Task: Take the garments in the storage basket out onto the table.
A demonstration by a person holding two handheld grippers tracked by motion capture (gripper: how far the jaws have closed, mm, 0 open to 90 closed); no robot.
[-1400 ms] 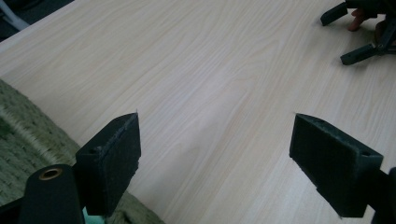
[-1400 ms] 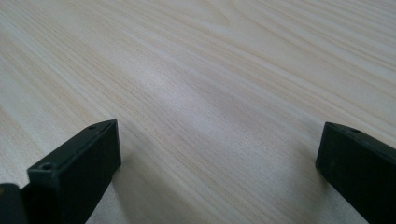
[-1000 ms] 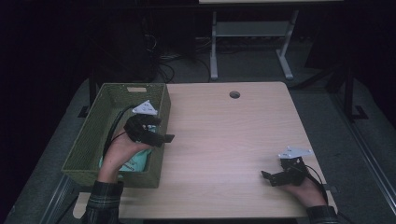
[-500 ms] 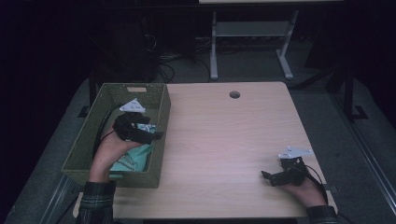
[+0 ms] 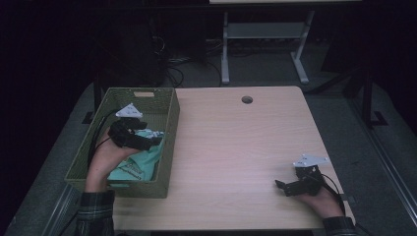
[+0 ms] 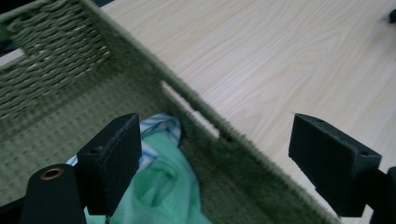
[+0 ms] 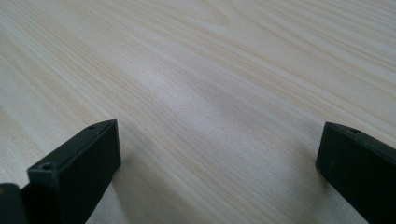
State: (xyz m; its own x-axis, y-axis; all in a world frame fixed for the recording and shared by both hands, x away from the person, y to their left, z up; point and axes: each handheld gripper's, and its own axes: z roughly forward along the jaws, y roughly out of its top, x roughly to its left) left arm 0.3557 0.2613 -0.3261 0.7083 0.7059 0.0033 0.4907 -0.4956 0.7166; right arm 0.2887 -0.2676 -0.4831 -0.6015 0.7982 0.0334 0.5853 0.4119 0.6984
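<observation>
A green woven basket (image 5: 169, 142) stands on the left part of the wooden table (image 5: 236, 147). Inside it lies a mint-green cloth (image 5: 140, 164) with a blue-and-white striped piece (image 6: 159, 128) beside it. My left gripper (image 5: 150, 139) hovers over the basket's inside, open, its jaws pointing right toward the basket's right wall (image 6: 219, 140). In the left gripper view that wall runs between the wide-apart jaws of the left gripper (image 6: 219, 163), and the cloth (image 6: 163, 191) lies just below the left jaw. My right gripper (image 5: 282, 187) rests low at the table's near right corner, open over bare wood (image 7: 215, 172).
A round cable hole (image 5: 247, 100) sits near the table's far edge. Beyond the table stand a metal frame's legs (image 5: 225, 59) and floor cables (image 5: 182, 59). The basket takes up the table's left side; bare wood spreads between the two grippers.
My left gripper has moved left from above the basket's right rim to deeper over its inside. The right gripper has stayed where it was.
</observation>
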